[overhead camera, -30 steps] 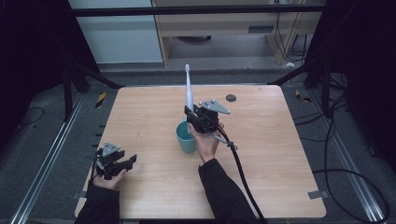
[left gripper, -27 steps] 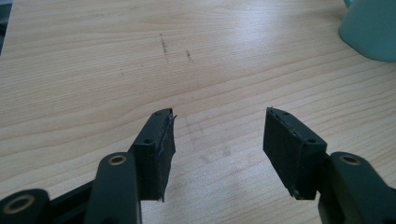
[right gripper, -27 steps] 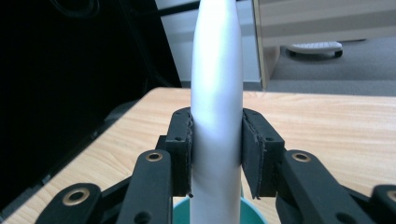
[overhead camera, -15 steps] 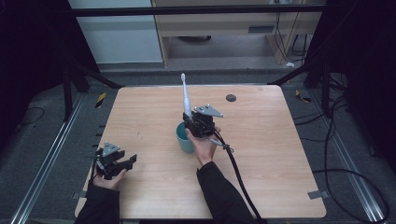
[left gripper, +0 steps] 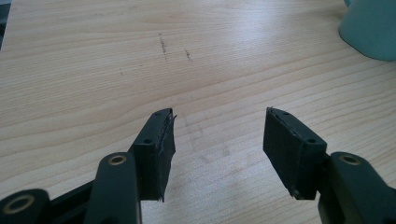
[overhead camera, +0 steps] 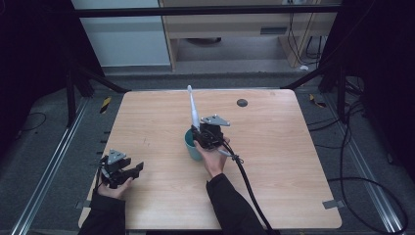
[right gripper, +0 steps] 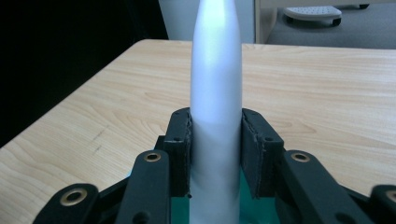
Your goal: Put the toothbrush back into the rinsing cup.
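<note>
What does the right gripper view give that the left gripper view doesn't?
Right gripper view: the right claw shut on the white toothbrush handle, directly above the teal cup, with the table's far edge and the floor behind. Left gripper view: the left claw open with nothing between its jaws, low over faint scuff marks, the cup's side at the upper right. Shared: the cup and the wooden table.

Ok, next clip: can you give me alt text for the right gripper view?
The right gripper has its two black jaws closed on the handle of a white toothbrush that points up and away. A teal cup shows below the jaws, with the wooden table beyond.
</note>
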The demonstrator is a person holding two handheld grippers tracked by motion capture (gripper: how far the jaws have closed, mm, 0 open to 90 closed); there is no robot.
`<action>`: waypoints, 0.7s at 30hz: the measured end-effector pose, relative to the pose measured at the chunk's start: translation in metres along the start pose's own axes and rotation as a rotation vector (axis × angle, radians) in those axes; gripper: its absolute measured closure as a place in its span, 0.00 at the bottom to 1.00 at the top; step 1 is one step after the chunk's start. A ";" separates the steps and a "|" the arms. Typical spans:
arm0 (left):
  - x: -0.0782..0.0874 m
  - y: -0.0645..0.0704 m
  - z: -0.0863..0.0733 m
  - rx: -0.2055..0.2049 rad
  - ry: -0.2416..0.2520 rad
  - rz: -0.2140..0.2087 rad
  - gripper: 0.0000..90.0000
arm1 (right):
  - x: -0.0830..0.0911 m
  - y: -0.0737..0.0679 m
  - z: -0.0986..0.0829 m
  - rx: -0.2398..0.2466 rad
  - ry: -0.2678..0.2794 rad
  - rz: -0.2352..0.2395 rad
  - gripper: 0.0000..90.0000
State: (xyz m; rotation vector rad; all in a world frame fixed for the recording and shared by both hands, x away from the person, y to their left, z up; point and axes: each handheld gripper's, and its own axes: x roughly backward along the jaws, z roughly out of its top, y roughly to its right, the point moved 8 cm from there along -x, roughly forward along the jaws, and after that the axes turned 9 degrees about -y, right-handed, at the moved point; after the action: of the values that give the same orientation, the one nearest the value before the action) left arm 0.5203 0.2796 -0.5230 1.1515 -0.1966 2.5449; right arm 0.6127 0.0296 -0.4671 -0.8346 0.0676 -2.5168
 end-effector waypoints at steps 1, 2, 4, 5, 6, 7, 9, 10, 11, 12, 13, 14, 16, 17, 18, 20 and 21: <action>0.000 0.000 0.000 0.000 0.000 0.000 0.47 | -0.001 0.000 -0.001 0.001 -0.006 0.000 0.73; 0.000 0.000 0.000 -0.001 -0.001 0.000 0.47 | -0.002 -0.001 -0.002 0.008 -0.015 0.000 0.73; 0.000 0.000 0.000 -0.001 -0.001 0.000 0.47 | -0.002 -0.001 -0.003 0.011 -0.018 -0.002 0.73; 0.000 0.000 0.000 -0.001 0.000 0.000 0.47 | -0.003 -0.001 -0.004 0.017 -0.023 -0.005 0.73; 0.000 0.000 0.000 -0.001 0.000 0.000 0.47 | -0.003 -0.001 -0.004 0.022 -0.027 -0.008 0.73; 0.000 0.000 0.000 -0.001 -0.001 0.000 0.47 | -0.003 -0.001 -0.006 0.024 -0.041 -0.011 0.73; 0.000 0.000 0.000 -0.002 -0.001 0.000 0.47 | -0.004 -0.001 -0.007 0.027 -0.045 -0.012 0.73; 0.000 0.000 0.000 -0.003 -0.001 0.000 0.47 | -0.004 -0.001 -0.007 0.028 -0.051 -0.013 0.73; 0.000 0.000 0.000 -0.001 -0.001 -0.001 0.47 | -0.004 0.000 -0.007 0.032 -0.050 -0.014 0.73; 0.000 0.000 0.000 -0.001 -0.002 -0.001 0.47 | -0.004 0.000 -0.008 0.034 -0.054 -0.014 0.73; 0.000 0.000 0.000 0.000 -0.002 -0.001 0.47 | -0.004 0.000 -0.008 0.031 -0.059 -0.012 0.73; 0.000 0.000 0.000 0.000 -0.002 -0.001 0.47 | -0.004 0.000 -0.008 0.037 -0.061 -0.014 0.73; 0.000 0.000 0.000 -0.001 -0.002 -0.001 0.47 | -0.003 0.000 -0.008 0.043 -0.059 -0.015 0.72; 0.000 0.000 0.000 -0.001 -0.002 -0.001 0.47 | -0.003 0.000 -0.008 0.043 -0.059 -0.015 0.72; 0.000 0.000 0.000 -0.003 -0.004 -0.001 0.47 | -0.002 0.000 -0.007 0.051 -0.052 -0.017 0.72; 0.000 0.000 0.000 -0.003 -0.003 -0.001 0.47 | 0.001 -0.001 -0.004 0.055 -0.038 -0.013 0.73; 0.000 0.000 0.000 -0.003 -0.002 0.000 0.47 | 0.007 -0.002 -0.001 0.053 -0.020 -0.004 0.71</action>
State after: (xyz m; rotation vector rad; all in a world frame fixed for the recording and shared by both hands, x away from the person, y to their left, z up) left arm 0.5200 0.2794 -0.5229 1.1524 -0.2010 2.5423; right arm 0.6063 0.0282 -0.4638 -0.8396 -0.0073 -2.5023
